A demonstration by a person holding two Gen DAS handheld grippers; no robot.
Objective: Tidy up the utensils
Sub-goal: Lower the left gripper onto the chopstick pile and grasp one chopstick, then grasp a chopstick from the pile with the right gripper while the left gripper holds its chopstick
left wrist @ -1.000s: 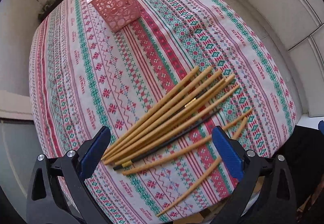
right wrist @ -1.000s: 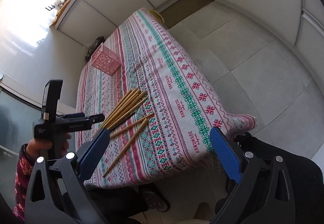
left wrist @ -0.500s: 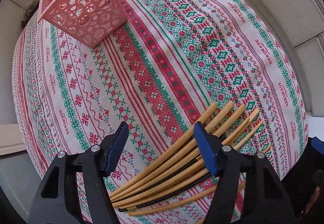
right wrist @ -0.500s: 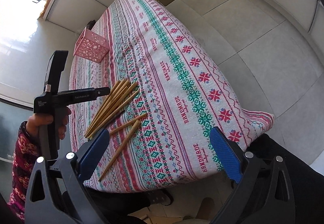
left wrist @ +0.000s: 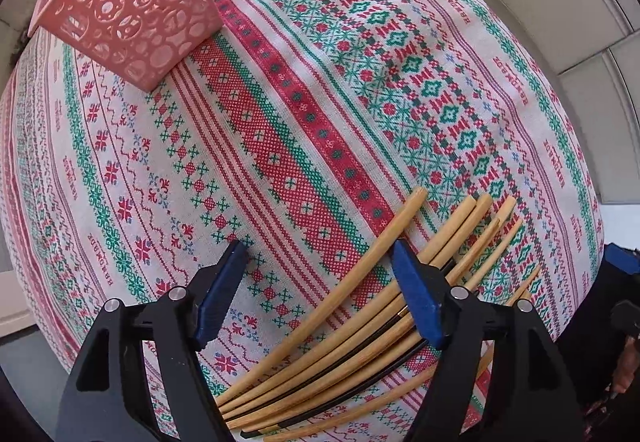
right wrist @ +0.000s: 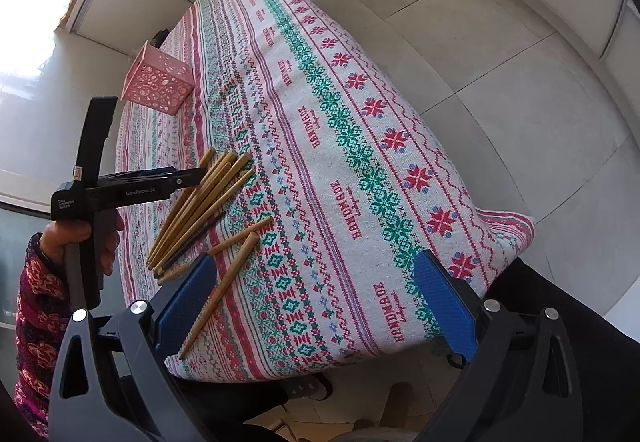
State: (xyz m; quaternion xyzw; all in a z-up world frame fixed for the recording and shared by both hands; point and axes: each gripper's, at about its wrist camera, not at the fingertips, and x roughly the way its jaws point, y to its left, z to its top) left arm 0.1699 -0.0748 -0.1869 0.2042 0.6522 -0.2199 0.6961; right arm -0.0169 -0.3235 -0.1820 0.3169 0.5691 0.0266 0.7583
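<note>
A bundle of bamboo chopsticks (left wrist: 340, 342) with one dark one among them lies on the patterned tablecloth (left wrist: 280, 122). My left gripper (left wrist: 319, 248) points straight down over the bundle's thick ends, its jaws closing. One chopstick crosses the gap between the blue pads (left wrist: 416, 294), which do not press on it; the right finger stands over the other sticks. In the right wrist view the left gripper (right wrist: 188, 176) reaches the bundle (right wrist: 200, 210) from the left. My right gripper (right wrist: 316, 262) hangs open above the table's near edge, nothing between its fingers. Two loose chopsticks (right wrist: 224, 286) lie apart.
A pink perforated basket (left wrist: 132, 14) stands upright at the far left of the table, also in the right wrist view as the basket (right wrist: 158, 82). A hand and patterned sleeve (right wrist: 36, 294) hold the left gripper. Tiled floor (right wrist: 500, 62) lies to the right of the table.
My left gripper has come down and forward onto the chopstick bundle and its jaws have narrowed. The right gripper has dropped a little toward the table's near edge.
</note>
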